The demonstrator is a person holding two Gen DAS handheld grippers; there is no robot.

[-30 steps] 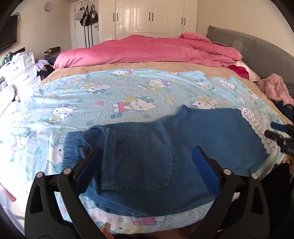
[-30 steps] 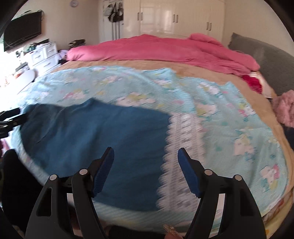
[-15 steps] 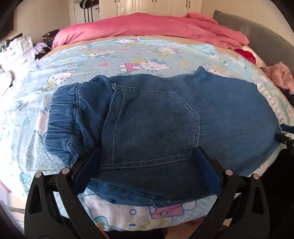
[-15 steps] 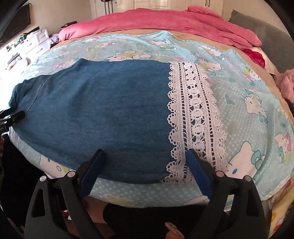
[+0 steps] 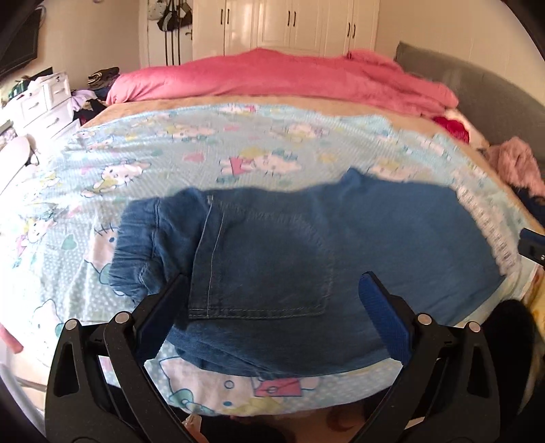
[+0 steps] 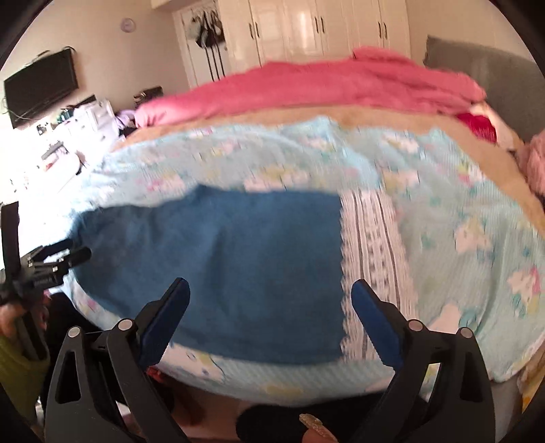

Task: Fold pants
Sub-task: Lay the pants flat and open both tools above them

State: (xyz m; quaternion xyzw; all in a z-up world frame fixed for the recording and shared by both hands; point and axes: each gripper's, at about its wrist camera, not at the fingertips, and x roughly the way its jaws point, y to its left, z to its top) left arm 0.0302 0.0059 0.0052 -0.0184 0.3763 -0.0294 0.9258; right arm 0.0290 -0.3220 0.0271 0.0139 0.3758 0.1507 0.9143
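Observation:
Blue denim pants (image 5: 306,259) lie folded flat near the bed's front edge, elastic waistband at the left and back pocket up. They also show in the right wrist view (image 6: 238,259), ending at a white lace hem (image 6: 371,265). My left gripper (image 5: 272,317) is open and empty, just above the pocket end. My right gripper (image 6: 269,317) is open and empty, above the hem end. The left gripper also shows at the left edge of the right wrist view (image 6: 51,262).
The pants rest on a light blue cartoon-print sheet (image 5: 170,163). A pink duvet (image 5: 272,78) is heaped at the far side. White drawers (image 5: 44,102) stand at the left, wardrobes (image 5: 289,24) behind, a grey headboard (image 5: 477,88) and pink fluffy garment (image 5: 517,163) at the right.
Both grippers have pulled back and up from the pants after dipping close half a second ago. Both stay open and empty. The pants have not moved.

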